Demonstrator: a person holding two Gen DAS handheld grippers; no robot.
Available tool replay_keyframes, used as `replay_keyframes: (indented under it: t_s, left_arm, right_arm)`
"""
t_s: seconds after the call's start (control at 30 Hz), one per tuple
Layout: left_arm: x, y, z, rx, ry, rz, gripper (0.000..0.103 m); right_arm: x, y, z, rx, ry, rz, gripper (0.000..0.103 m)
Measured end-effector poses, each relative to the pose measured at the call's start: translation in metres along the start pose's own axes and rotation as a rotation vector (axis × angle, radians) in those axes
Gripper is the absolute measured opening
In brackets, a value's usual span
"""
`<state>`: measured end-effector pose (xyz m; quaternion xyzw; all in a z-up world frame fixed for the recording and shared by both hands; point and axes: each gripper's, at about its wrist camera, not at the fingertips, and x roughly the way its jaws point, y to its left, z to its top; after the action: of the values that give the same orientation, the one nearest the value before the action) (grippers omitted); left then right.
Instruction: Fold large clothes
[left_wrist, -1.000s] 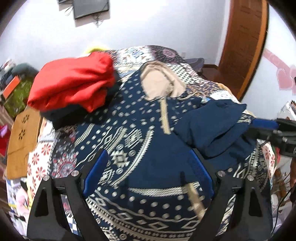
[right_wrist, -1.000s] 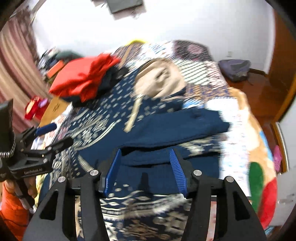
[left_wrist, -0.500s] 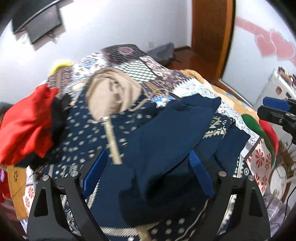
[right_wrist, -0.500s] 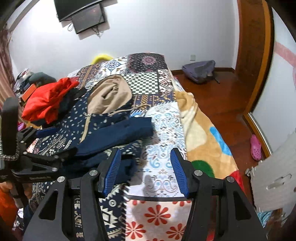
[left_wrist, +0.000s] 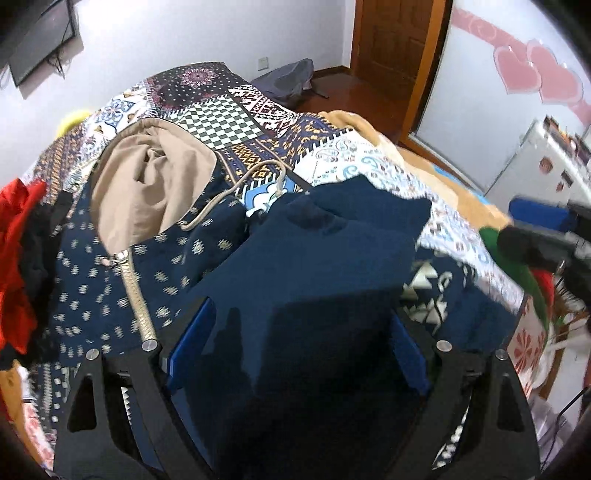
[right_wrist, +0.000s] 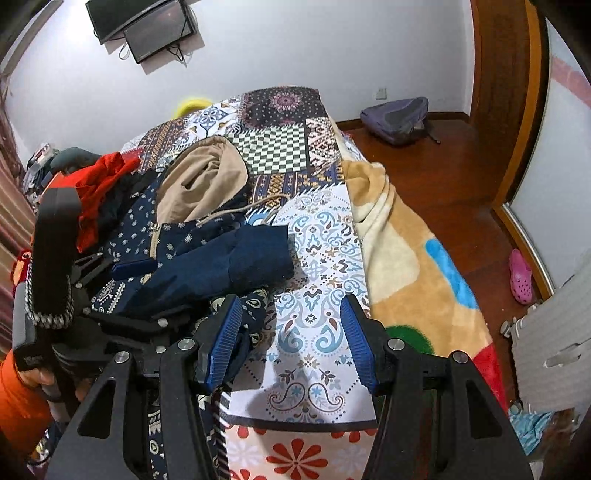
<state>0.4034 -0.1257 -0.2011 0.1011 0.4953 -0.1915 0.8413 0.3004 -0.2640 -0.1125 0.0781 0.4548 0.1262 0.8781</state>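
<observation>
no readable text, labels, brands or numbers anywhere in either view

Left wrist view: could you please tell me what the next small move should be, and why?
Probably ease the left tool down onto the navy sleeve. Its jaws are closing with that fabric between them, not visibly pinched, and the sleeve lies bunched across the patterned hoodie.
</observation>
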Motion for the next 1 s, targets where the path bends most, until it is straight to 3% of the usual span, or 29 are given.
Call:
replay_keyframes:
  t_s: [0.07,0.13,0.2,0.33,0.5,0.7,0.87,1.0]
  left_arm:
    - [0.003,0.005,0.002,-0.030,-0.004,-0.050,0.070]
    - [0.006,0.011,0.003,-0.064,0.011,-0.115,0.028]
    - [0.009,0.015,0.003,-0.083,0.026,-0.118,0.008]
    - [-0.008,0.027,-0.001,-0.119,-0.027,-0.101,0.006]
    - [-0.064,0.054,-0.007,-0.169,-0.157,-0.052,0.005]
    - [-0.136,0.091,-0.031,-0.237,-0.301,0.027,0.004]
    - [-0.162,0.121,-0.062,-0.288,-0.342,0.096,0.004]
    - [-0.154,0.146,-0.094,-0.350,-0.290,0.145,0.004]
  right_arm:
    - [0.008,-0.001,-0.002,0.008,0.020,0.012,0.052]
    - [0.017,-0.002,-0.004,0.022,0.046,0.033,0.052]
    - [0.026,-0.004,-0.007,0.054,0.074,0.041,0.052]
    - [0.029,-0.005,-0.010,0.066,0.089,0.039,0.052]
    - [0.023,0.002,-0.003,0.036,0.083,0.029,0.052]
    - [0.005,0.029,0.011,0.027,-0.003,0.110,0.052]
    - [0.026,0.065,0.009,-0.056,0.032,0.108,0.052]
    - [0.050,0.076,-0.003,-0.107,0.091,0.047,0.052]
